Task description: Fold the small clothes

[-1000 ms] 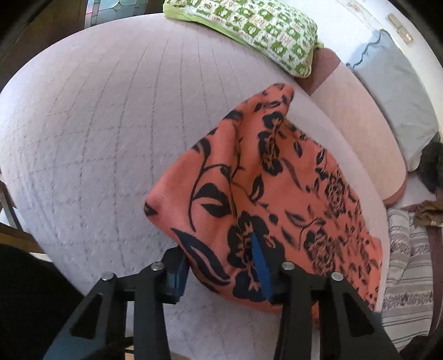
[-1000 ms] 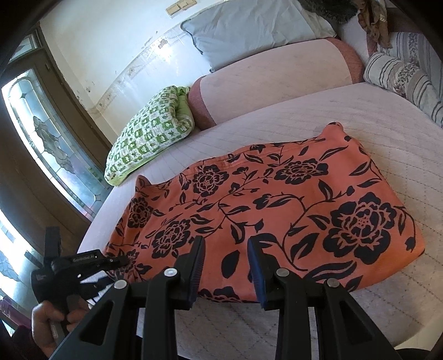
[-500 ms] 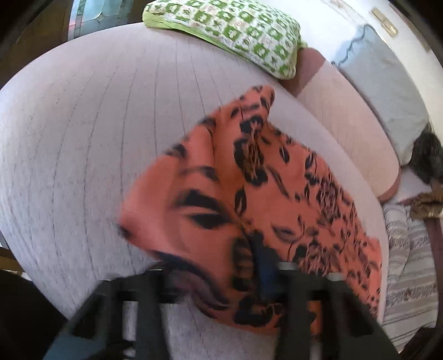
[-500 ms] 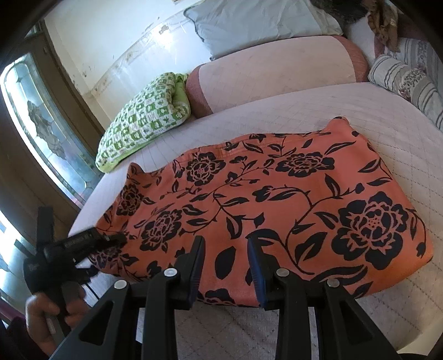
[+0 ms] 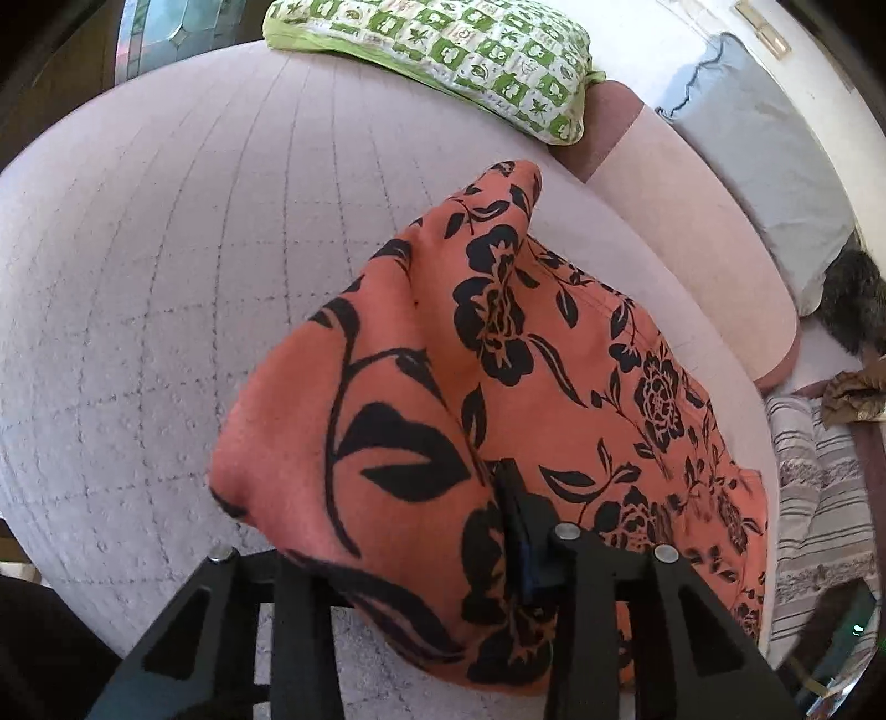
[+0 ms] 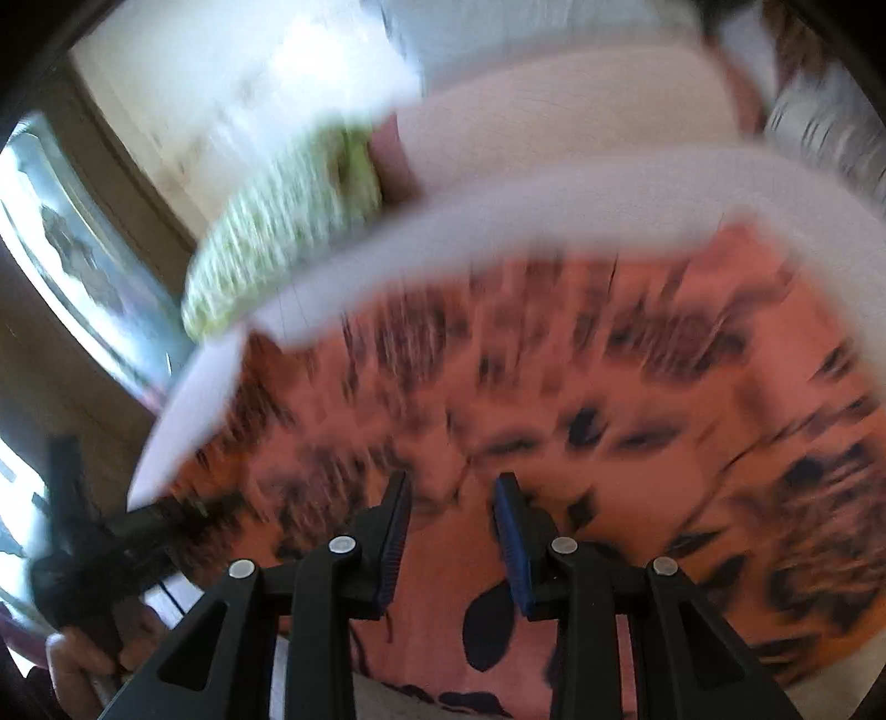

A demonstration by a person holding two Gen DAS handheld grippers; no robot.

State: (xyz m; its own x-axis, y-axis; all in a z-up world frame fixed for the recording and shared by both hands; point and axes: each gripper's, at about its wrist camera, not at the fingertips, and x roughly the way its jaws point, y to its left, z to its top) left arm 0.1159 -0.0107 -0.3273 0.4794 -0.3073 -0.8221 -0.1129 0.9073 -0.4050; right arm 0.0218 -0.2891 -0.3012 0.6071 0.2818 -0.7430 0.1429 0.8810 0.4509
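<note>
Left tool (image 5: 443, 526) is clamped on a near corner of the orange floral garment (image 5: 554, 376), the cloth draped over its left finger so that only the right finger (image 5: 520, 531) with its blue pad shows, pressed against the fabric; the gripped corner is raised off the bed (image 5: 166, 277) and bulges toward the camera, while the remainder of the garment trails away to the far right, lying on the pale quilted bed cover. Right tool (image 6: 451, 531) has its two fingers apart, blue pads facing each other across an open gap, poised low over the near edge of the same garment (image 6: 637, 387); whether its tips touch the cloth cannot be told, as this view is heavily blurred. At the near left of the right wrist view the person's left hand (image 6: 83, 659) is seen wrapped round the handle of the other tool (image 6: 166, 520), whose nose reaches to the left end of the garment. A green patterned pillow (image 5: 443, 50) lies at the far edge of the bed, with a pink bolster (image 5: 692, 221) to its right
</note>
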